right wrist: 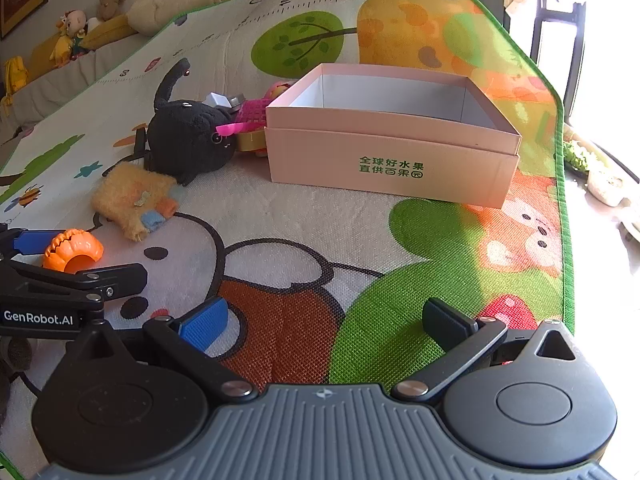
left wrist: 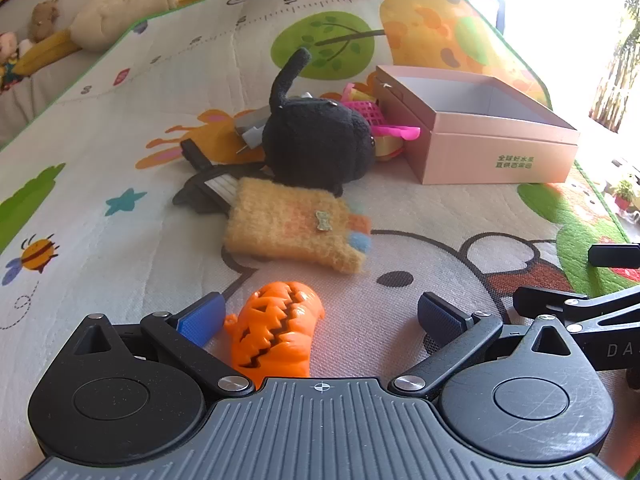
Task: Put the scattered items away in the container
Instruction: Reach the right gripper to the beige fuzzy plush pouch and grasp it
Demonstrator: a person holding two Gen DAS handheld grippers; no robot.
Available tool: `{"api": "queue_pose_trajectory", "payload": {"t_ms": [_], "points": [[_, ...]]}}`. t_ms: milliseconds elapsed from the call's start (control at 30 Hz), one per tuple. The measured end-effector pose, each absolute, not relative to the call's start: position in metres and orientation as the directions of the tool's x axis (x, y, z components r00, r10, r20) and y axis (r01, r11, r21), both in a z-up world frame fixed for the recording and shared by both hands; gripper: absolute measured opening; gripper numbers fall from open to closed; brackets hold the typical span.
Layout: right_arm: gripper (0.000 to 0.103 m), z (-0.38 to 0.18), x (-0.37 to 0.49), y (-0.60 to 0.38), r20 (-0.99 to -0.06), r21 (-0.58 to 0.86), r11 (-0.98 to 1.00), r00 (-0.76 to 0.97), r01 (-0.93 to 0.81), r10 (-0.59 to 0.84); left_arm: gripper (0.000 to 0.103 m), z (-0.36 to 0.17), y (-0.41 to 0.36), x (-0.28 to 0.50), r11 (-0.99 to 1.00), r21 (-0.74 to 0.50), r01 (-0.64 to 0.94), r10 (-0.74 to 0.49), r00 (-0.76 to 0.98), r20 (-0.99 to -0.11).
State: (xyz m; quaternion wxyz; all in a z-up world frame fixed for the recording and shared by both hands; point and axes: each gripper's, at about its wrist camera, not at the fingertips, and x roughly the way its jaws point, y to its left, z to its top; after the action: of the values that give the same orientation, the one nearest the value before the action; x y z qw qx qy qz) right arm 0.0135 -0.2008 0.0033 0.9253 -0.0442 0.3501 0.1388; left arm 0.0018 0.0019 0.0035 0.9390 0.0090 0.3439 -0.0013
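Observation:
An orange jack-o'-lantern toy (left wrist: 276, 328) lies on the play mat between the wide-open fingers of my left gripper (left wrist: 320, 318), close to the left pad; it also shows in the right wrist view (right wrist: 72, 250). Beyond it lie a yellow fuzzy pouch (left wrist: 294, 222), a black plush cat (left wrist: 316, 142), a black comb-like item (left wrist: 212, 186), a grey piece (left wrist: 252, 128) and pink plastic toys (left wrist: 372, 118). The open pink cardboard box (left wrist: 488, 140) stands at the right; its visible inside is bare in the right wrist view (right wrist: 392, 132). My right gripper (right wrist: 324, 322) is open and empty over the mat.
The cartoon play mat (right wrist: 400, 264) has a green border; its right edge (right wrist: 566, 200) runs by a bright window. Stuffed toys and cushions (right wrist: 72, 36) line the far left. The left gripper's body (right wrist: 48, 280) shows at the right view's left.

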Motion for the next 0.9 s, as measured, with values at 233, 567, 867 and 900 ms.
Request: {"api": "queue_pose_trajectory", "payload": {"t_ms": [233, 567, 867, 900], "points": [[0.103, 0.004, 0.016, -0.198, -0.682, 0.015, 0.962, 0.700, -0.273, 0.210, 0.103, 0.012, 0.012, -0.002, 0.998, -0.029, 0.059, -0.064, 0.764, -0.641], [0.103, 0.006, 0.016, -0.196, -0.679, 0.008, 0.960, 0.703, -0.280, 0.211, 0.103, 0.035, 0.060, -0.024, 1.000, -0.004, 0.008, -0.009, 0.804, -0.594], [0.103, 0.029, 0.007, -0.161, -0.607, -0.083, 0.893, 0.733, -0.443, 0.307, 0.103, 0.031, 0.074, -0.031, 1.000, -0.007, -0.026, 0.016, 0.769, -0.639], [0.102, 0.032, 0.007, -0.155, -0.599, -0.098, 0.880, 0.734, -0.464, 0.320, 0.103, 0.031, 0.074, -0.032, 1.000, -0.008, -0.025, 0.014, 0.767, -0.642]]}}
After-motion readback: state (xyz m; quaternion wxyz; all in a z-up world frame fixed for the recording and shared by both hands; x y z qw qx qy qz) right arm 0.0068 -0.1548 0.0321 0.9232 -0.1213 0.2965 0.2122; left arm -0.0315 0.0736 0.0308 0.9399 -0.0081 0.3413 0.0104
